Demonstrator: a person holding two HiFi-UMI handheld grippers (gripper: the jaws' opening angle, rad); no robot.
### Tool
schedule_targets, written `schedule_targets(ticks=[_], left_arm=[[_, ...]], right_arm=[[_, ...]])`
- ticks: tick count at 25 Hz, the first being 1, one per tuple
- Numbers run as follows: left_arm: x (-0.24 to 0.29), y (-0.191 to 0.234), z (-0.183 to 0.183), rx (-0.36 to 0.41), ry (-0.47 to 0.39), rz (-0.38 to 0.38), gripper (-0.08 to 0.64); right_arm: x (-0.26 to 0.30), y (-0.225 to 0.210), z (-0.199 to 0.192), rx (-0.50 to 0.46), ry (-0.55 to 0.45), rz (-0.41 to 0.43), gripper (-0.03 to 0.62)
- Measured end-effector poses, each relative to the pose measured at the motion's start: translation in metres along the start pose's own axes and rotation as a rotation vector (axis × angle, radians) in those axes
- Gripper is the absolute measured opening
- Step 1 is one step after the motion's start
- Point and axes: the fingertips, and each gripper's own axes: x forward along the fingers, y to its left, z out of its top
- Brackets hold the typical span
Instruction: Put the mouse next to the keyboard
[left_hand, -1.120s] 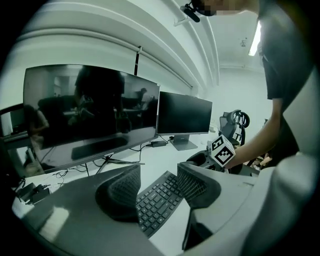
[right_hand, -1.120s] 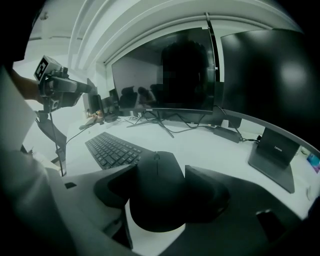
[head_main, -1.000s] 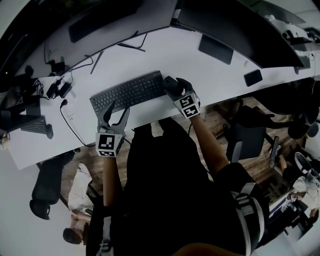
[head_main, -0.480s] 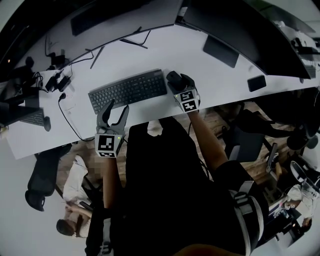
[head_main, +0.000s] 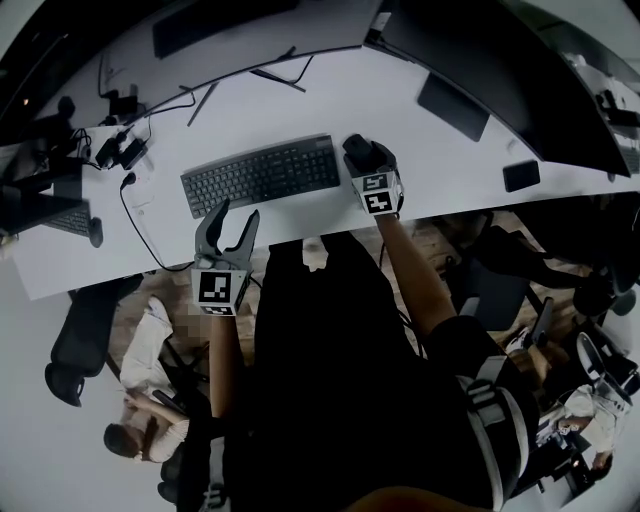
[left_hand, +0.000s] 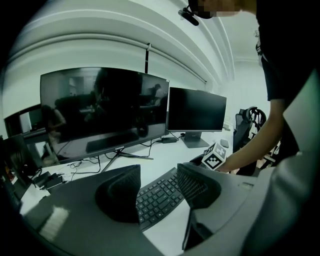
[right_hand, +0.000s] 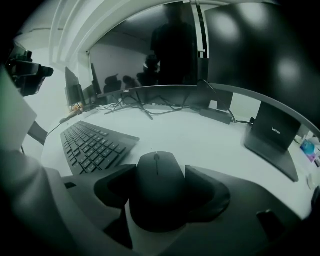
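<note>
Mouse (right_hand: 156, 172) is pinched in the right tool (right_hand: 159, 182) just beside the keyboard (head_main: 262, 173), monitors (left_hand: 102, 112) beyond; left tool (left_hand: 157, 180) spread.

I see a long white desk (head_main: 300, 105) at twelve o'clock, wood floor (head_main: 432, 235) at three, a black office chair (head_main: 78, 345) at eight.

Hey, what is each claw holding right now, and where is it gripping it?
The right claw holds the mouse, pinched across its two long sides near the rear half. The left claw is open and holds nothing.
</note>
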Motion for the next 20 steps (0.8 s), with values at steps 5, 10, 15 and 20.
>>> schedule_targets(ticks=[5, 10, 15, 20], left_arm=[[0.0, -0.001, 0.002, -0.004, -0.009, 0.022, 0.229], [-0.001, -0.001, 0.009, 0.001, -0.036, 0.039, 0.229], [-0.005, -0.003, 0.01, -0.003, -0.05, 0.047, 0.229], [-0.007, -0.008, 0.009, -0.006, -0.053, 0.05, 0.229]], right_arm=[[0.001, 0.0, 0.003, -0.019, -0.027, -0.002, 0.307], [0.001, 0.0, 0.002, -0.025, -0.03, -0.003, 0.307], [-0.003, 0.002, 0.001, -0.035, -0.035, 0.024, 0.345], [-0.015, -0.005, -0.001, -0.054, -0.054, 0.039, 0.348]])
